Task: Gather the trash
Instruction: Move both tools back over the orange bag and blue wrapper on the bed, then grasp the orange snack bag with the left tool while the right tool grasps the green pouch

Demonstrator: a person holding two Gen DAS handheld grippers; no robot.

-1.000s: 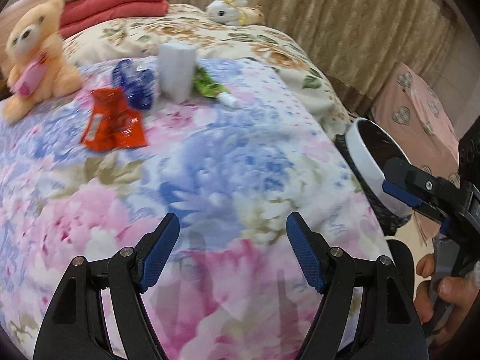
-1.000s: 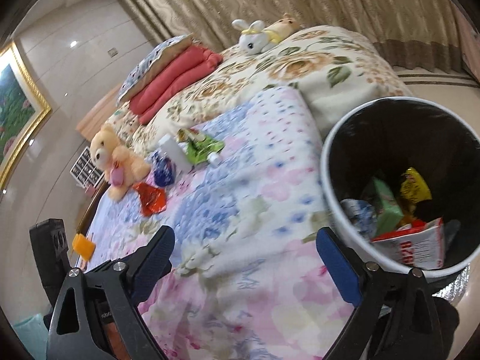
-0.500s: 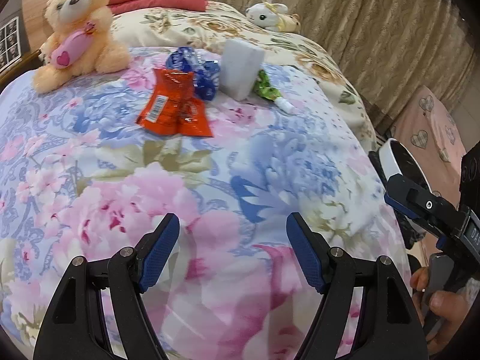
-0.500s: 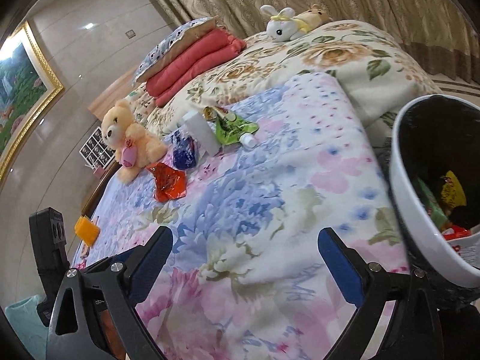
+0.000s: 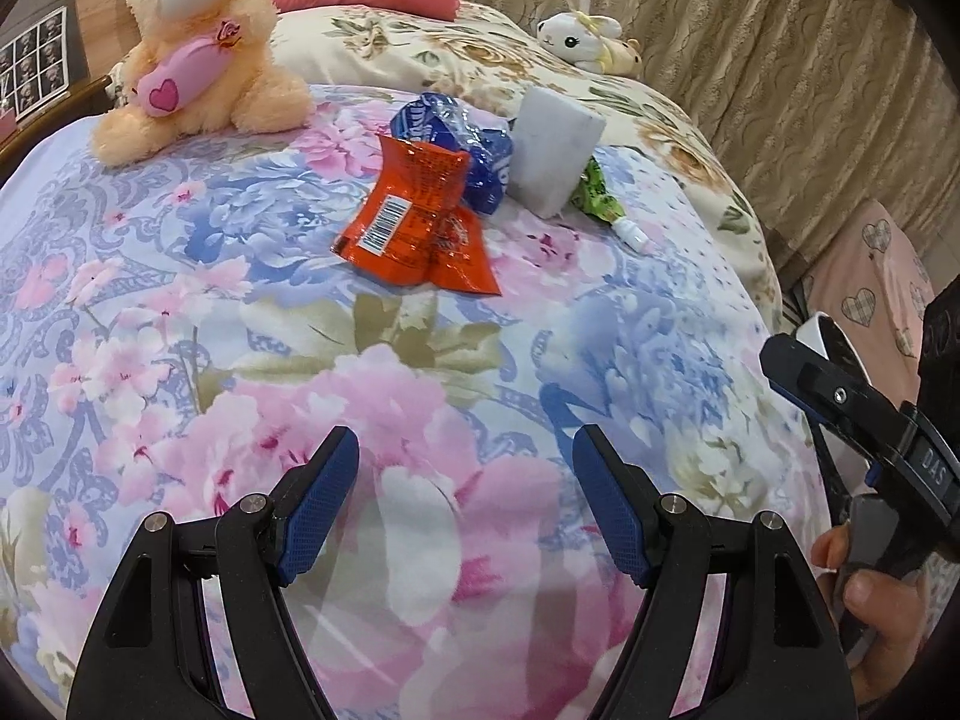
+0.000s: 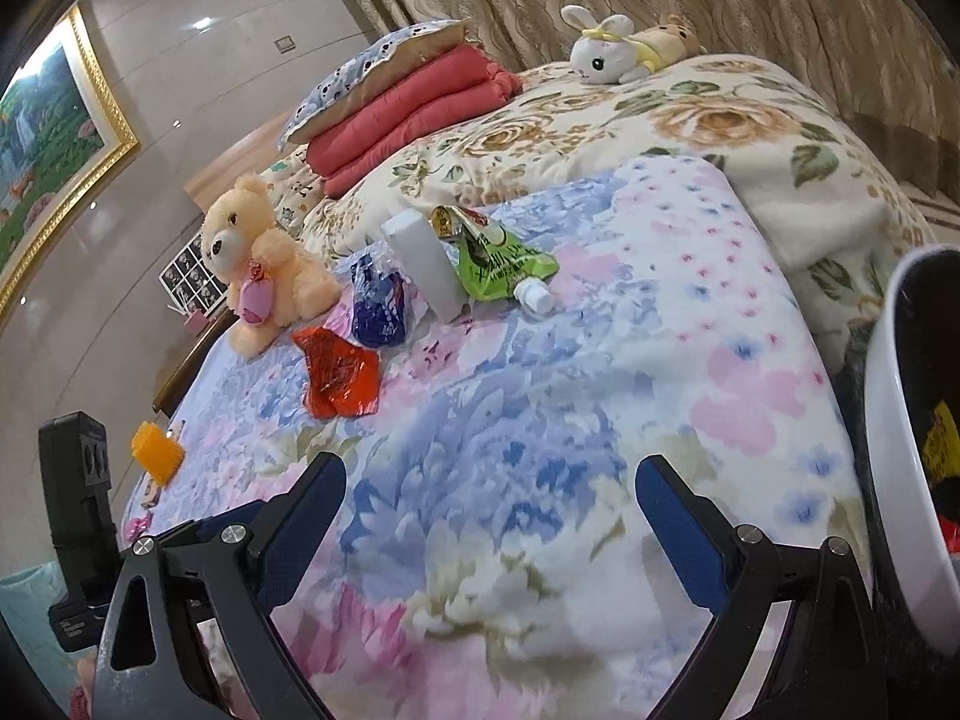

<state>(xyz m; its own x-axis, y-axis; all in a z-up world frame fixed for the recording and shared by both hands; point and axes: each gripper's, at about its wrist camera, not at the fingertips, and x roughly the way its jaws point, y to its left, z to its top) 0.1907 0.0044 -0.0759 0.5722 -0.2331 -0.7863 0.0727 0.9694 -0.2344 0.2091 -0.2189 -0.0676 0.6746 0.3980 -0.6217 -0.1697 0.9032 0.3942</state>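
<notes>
My left gripper (image 5: 465,501) hangs over the flowered bedspread (image 5: 300,360) with its jaws released and nothing between the blue pads; my right gripper (image 6: 489,516) is likewise spread wide and empty. Since a second ago both have swung across the bed: the trash pile, which sat small near the far edge, now fills the upper middle of the left view, and the orange snack wrapper (image 5: 417,222) lies straight ahead of my left jaws, well apart from them. In the right view the white-rimmed trash bin (image 6: 900,450), which earlier filled the right side with its contents showing, has slid to the right edge, only part of its rim and black inside visible; it stands beside the bed's near corner.

The rest of the trash is bunched just behind the orange wrapper: a crumpled blue wrapper (image 5: 462,150) touching it, a white box (image 5: 555,150) standing upright beside that, and a green spouted pouch (image 6: 504,264) lying against the box on the side toward the bed's far edge. A peach teddy bear (image 5: 198,42) sits near the bed's left edge by the pile. A white plush rabbit (image 6: 606,54) rests on the rose-patterned blanket (image 6: 690,120) beyond.

Between my jaws and the pile the bedspread lies open and flat. A small orange block (image 6: 157,450) sits at its left edge.
</notes>
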